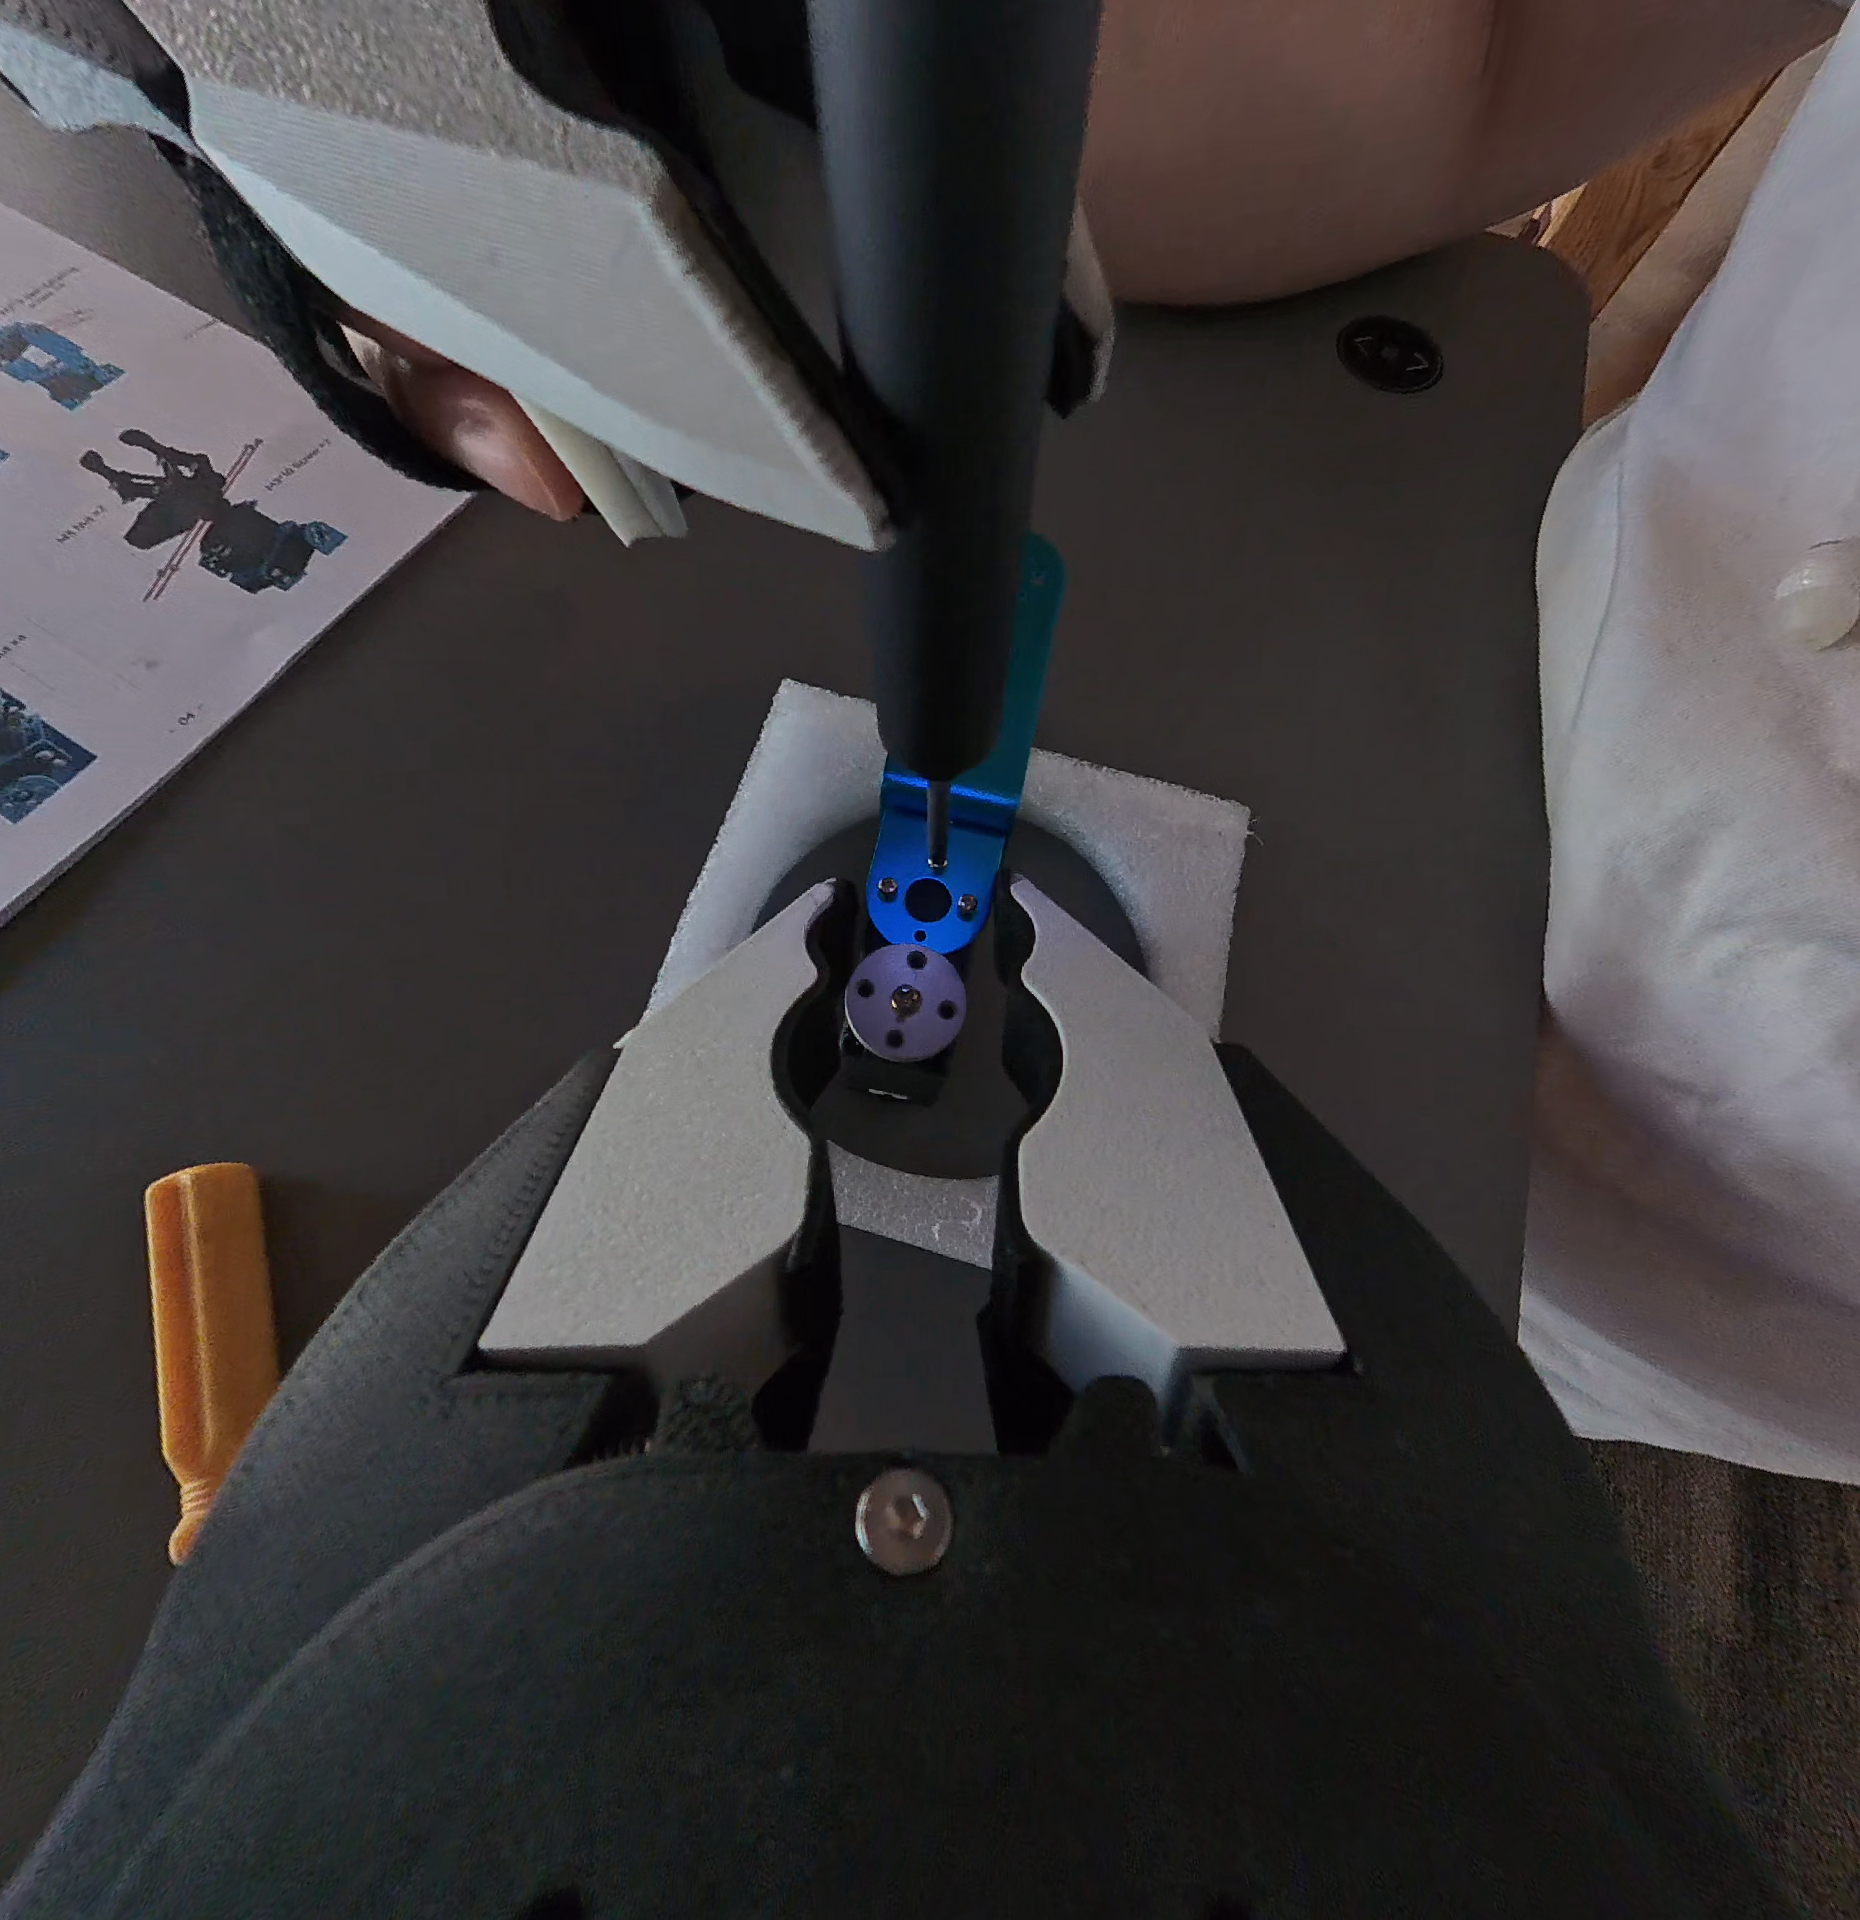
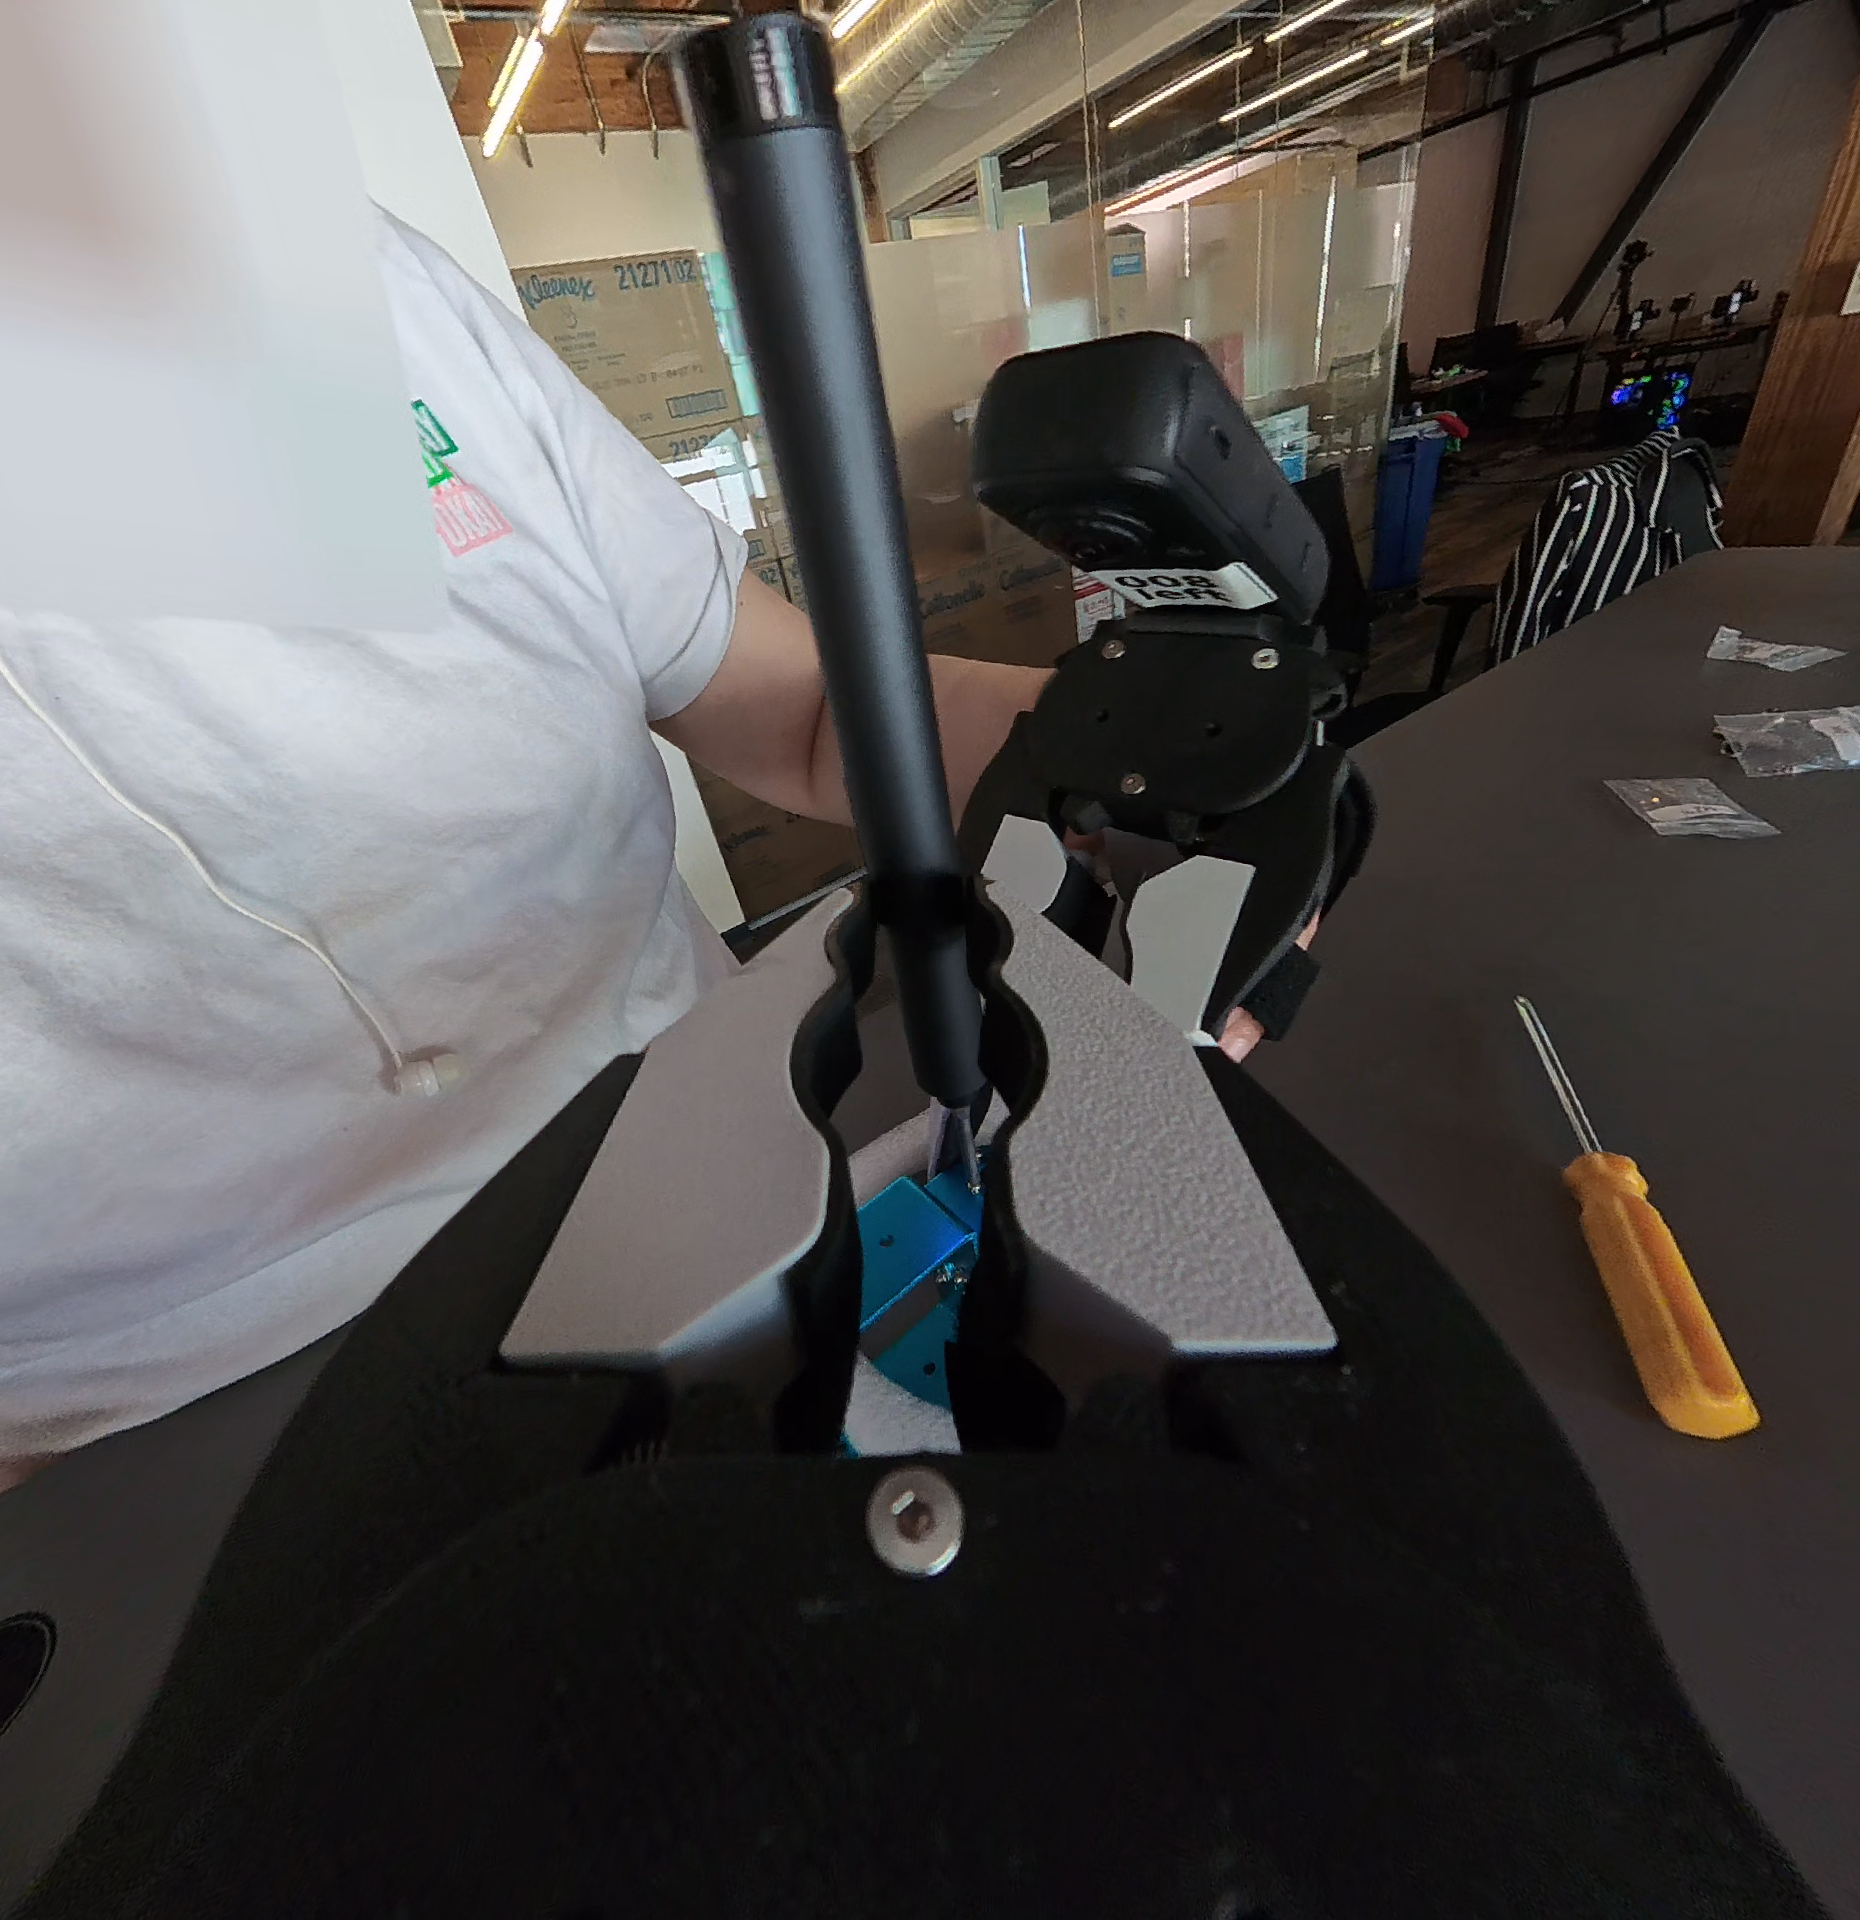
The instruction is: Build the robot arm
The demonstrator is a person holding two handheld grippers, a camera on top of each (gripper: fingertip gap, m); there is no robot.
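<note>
My left gripper (image 1: 921, 914) is shut on a small black servo (image 1: 895, 1081) with a round purple horn (image 1: 905, 1000), held over a white foam block (image 1: 1134, 831). A blue metal bracket (image 1: 931, 883) stands on the servo. My right gripper (image 2: 918, 914) is shut on a black electric screwdriver (image 2: 832, 520), held nearly upright. Its bit (image 1: 937, 831) touches a screw on the bracket. In the left wrist view the screwdriver (image 1: 947, 416) comes down from the top beside a grey finger (image 1: 552, 281) of the right gripper. The bracket (image 2: 910, 1236) also shows between the right gripper's jaws.
An orange-handled screwdriver (image 1: 209, 1340) (image 2: 1653, 1299) lies on the dark grey table (image 1: 490, 831). A printed instruction sheet (image 1: 126, 540) lies at the far left. Small plastic bags (image 2: 1799, 738) lie farther off. A person in a white shirt (image 2: 282, 831) stands close by. Across from one pair of fingers to the other is roughly 9 centimeters.
</note>
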